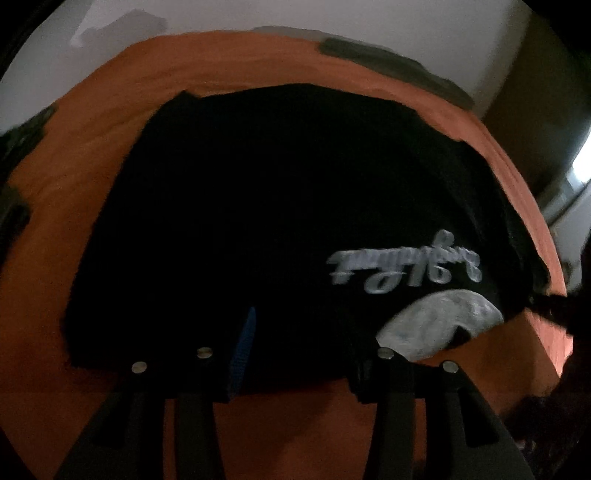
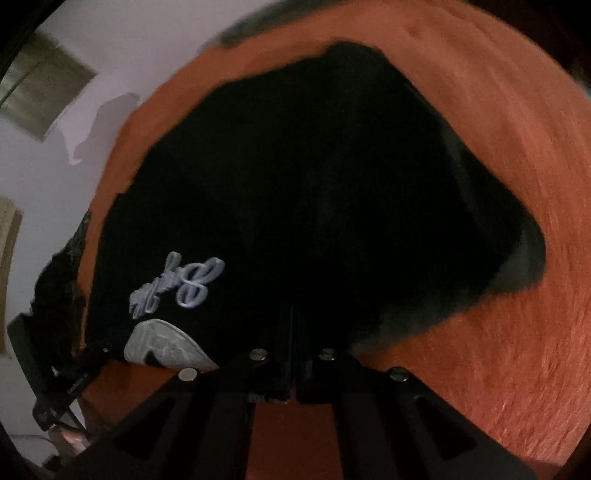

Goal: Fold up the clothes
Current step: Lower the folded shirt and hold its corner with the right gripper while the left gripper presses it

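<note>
A black garment [image 1: 266, 221] with white script lettering [image 1: 406, 269] and a pale grey print [image 1: 436, 325] lies spread on an orange cover [image 1: 92, 177]. In the left wrist view my left gripper [image 1: 306, 343] stands open over the garment's near edge, its blue-padded finger [image 1: 243, 347] and the other finger well apart, with nothing pinched. In the right wrist view the same garment [image 2: 314, 184] fills the middle, its lettering [image 2: 177, 284] at lower left. My right gripper [image 2: 291, 328] is shut, fingertips together at the garment's near hem. Whether cloth is caught between them is too dark to tell.
The orange cover [image 2: 498, 184] reaches out on every side of the garment. Dark strips [image 1: 391, 70] lie along its far edge, with a white wall [image 1: 258, 14] behind. A black device and part of a hand [image 2: 66, 435] show at the right wrist view's lower left.
</note>
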A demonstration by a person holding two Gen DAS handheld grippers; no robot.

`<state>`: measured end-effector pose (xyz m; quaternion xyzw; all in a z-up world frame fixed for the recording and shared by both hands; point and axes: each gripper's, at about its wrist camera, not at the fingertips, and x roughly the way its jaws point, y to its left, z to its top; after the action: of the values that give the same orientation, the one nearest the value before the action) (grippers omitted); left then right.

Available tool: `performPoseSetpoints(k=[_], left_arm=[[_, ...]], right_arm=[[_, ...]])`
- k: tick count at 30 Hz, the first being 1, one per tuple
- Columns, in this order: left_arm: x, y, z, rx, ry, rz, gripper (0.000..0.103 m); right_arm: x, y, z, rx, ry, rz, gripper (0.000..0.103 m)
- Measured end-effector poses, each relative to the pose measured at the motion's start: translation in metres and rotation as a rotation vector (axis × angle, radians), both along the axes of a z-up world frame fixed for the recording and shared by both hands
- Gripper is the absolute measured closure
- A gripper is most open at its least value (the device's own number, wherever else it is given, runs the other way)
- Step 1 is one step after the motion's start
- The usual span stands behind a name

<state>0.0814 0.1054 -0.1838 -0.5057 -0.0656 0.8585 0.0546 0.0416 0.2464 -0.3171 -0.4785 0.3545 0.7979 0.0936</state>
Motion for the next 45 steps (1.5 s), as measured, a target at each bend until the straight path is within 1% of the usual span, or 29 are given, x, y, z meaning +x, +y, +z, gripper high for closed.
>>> performPoseSetpoints(k=[1, 3, 5, 8, 10, 13, 16, 17, 19, 21, 22, 23, 24, 26, 29, 32, 36, 39, 42, 43, 44, 45], left_arm=[[0.001, -0.008, -0.002, 0.003, -0.009, 0.015, 0.057], [0.0, -0.023, -0.006, 0.011, -0.017, 0.028, 0.059], [0.0, -0.029, -0.005, 0.005, -0.018, 0.03, 0.059], [-0.002, -0.036, -0.003, 0.005, -0.024, 0.037, 0.059], [0.001, -0.04, -0.002, 0.01, -0.033, 0.046, 0.059], [0.002, -0.05, -0.001, 0.013, -0.048, 0.071, 0.059], [0.002, -0.058, -0.001, 0.01, -0.066, 0.086, 0.06], [0.002, -0.059, -0.001, 0.006, -0.069, 0.091, 0.06], [0.005, -0.061, 0.001, -0.013, -0.06, 0.087, 0.06], [0.006, -0.062, -0.005, -0.016, -0.064, 0.074, 0.06], [0.006, -0.062, -0.012, -0.015, -0.073, 0.066, 0.06], [0.006, -0.063, -0.018, -0.013, -0.082, 0.067, 0.059], [0.007, -0.064, -0.018, -0.008, -0.081, 0.076, 0.06], [0.007, -0.065, -0.015, 0.002, -0.073, 0.092, 0.06], [0.008, -0.071, -0.017, 0.024, -0.077, 0.109, 0.06], [0.009, -0.076, -0.015, 0.027, -0.077, 0.125, 0.06], [0.011, -0.085, -0.016, 0.059, -0.084, 0.148, 0.06], [0.01, -0.086, -0.019, 0.054, -0.089, 0.137, 0.06], [0.01, -0.086, -0.021, 0.044, -0.091, 0.137, 0.06], [0.01, -0.086, -0.021, 0.045, -0.091, 0.138, 0.06], [0.01, -0.087, -0.022, 0.045, -0.091, 0.14, 0.06], [0.01, -0.087, -0.023, 0.047, -0.091, 0.142, 0.06]], right_arm=[[0.004, 0.003, 0.001, -0.005, 0.002, -0.018, 0.103], [0.01, 0.009, 0.006, 0.024, 0.003, -0.042, 0.103], [0.016, 0.018, 0.008, 0.045, -0.007, -0.075, 0.103], [0.026, 0.044, 0.006, 0.028, -0.026, -0.165, 0.103], [0.03, 0.057, 0.007, 0.02, -0.033, -0.204, 0.103], [0.025, 0.07, 0.006, -0.007, -0.035, -0.25, 0.103], [0.009, 0.064, 0.01, 0.019, -0.045, -0.257, 0.103], [0.01, 0.062, 0.012, 0.023, -0.046, -0.267, 0.103], [0.029, 0.073, 0.017, -0.008, -0.026, -0.322, 0.103], [0.064, 0.09, 0.015, -0.028, -0.015, -0.362, 0.103], [0.07, 0.092, 0.011, -0.026, -0.026, -0.359, 0.103], [0.066, 0.091, 0.006, -0.018, -0.048, -0.341, 0.103], [0.064, 0.091, 0.0, -0.03, -0.068, -0.335, 0.103], [0.067, 0.094, -0.002, -0.079, -0.064, -0.379, 0.103], [0.068, 0.092, 0.009, 0.01, -0.071, -0.391, 0.103], [0.077, 0.092, 0.015, 0.009, -0.067, -0.434, 0.103], [0.085, 0.098, 0.009, -0.05, -0.085, -0.429, 0.102], [0.092, 0.104, 0.006, -0.106, -0.064, -0.447, 0.1], [0.089, 0.104, 0.005, -0.143, -0.031, -0.439, 0.098], [0.086, 0.104, 0.004, -0.158, -0.025, -0.43, 0.096], [0.083, 0.103, 0.002, -0.173, -0.02, -0.421, 0.09], [0.08, 0.103, 0.0, -0.186, -0.016, -0.422, 0.087]])
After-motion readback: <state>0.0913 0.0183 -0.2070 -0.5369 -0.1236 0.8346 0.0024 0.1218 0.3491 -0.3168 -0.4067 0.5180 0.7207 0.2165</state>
